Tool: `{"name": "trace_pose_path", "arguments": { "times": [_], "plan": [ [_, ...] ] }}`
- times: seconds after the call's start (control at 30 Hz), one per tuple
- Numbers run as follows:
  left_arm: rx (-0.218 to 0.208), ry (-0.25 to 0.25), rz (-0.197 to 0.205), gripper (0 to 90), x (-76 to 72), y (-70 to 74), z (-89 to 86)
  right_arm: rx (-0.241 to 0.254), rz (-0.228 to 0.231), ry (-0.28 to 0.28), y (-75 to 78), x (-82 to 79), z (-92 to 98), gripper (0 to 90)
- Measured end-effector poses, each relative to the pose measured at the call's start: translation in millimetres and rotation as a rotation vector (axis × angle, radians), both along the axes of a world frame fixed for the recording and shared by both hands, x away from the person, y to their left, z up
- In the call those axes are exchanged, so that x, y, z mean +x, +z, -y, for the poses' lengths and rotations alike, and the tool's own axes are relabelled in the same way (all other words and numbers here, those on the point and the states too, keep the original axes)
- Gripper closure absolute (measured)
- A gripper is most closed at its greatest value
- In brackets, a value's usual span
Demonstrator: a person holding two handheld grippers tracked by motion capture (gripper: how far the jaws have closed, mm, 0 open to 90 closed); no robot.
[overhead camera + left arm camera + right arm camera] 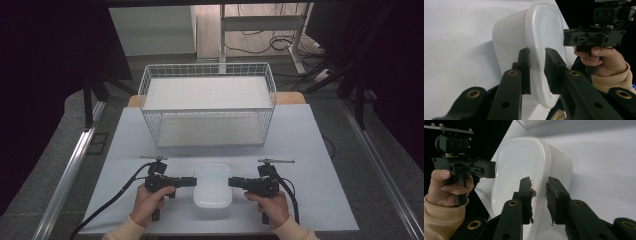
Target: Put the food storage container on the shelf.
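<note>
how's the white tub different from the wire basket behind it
The white tub has solid, smooth walls; the wire basket is an open mesh. The tub is smaller and lower, the basket larger and taller. A gripper clamps the tub's rim on each side; the basket stands untouched. Both are white and sit open-topped on the table.

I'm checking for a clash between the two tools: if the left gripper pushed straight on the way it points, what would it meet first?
The left gripper already straddles the white tub's rim; pushed on, it would press the tub's side wall first, with the right gripper at the opposite rim beyond.
</note>
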State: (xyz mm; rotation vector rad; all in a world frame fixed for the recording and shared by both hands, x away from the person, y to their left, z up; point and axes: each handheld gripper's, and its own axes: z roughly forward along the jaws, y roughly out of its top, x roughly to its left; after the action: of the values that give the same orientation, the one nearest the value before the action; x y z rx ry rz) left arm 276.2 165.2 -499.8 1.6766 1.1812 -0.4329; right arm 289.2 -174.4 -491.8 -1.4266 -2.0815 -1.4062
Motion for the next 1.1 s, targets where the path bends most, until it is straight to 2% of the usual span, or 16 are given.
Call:
{"name": "trace_pose_path", "arguments": {
  "times": [0.1, 0.37, 0.6, 0.8, 0.97, 1.1],
  "plan": [
    [-0.005, -0.001, 0.011, 79.8, -1.4, 2.3, -1.1, -0.005, 0.021, 0.001, 3.6, -1.8, 0.1, 76.4],
    [0.005, -0.003, 0.038, 81.1, -4.0, 5.6, -1.8, -0.002, 0.033, 0.006, 7.0, -3.6, 0.9, 79.1],
    [-0.014, -0.004, 0.063, 81.0, -5.8, 12.3, -4.8, -0.002, 0.061, 0.012, 13.8, -5.2, -0.5, 79.2],
    [0.005, -0.006, 0.113, 81.1, -7.0, 26.0, -6.6, 0.005, 0.095, 0.024, 24.7, -5.6, -2.5, 79.3],
    [0.0, -0.003, 0.137, 81.1, -5.0, 35.5, -7.5, 0.001, 0.129, 0.035, 36.3, -2.3, -3.4, 79.3],
    [0.003, -0.004, 0.171, 81.1, -1.3, 47.4, -5.3, 0.002, 0.164, 0.04, 47.1, 1.3, -1.8, 79.3]
  ]
}}
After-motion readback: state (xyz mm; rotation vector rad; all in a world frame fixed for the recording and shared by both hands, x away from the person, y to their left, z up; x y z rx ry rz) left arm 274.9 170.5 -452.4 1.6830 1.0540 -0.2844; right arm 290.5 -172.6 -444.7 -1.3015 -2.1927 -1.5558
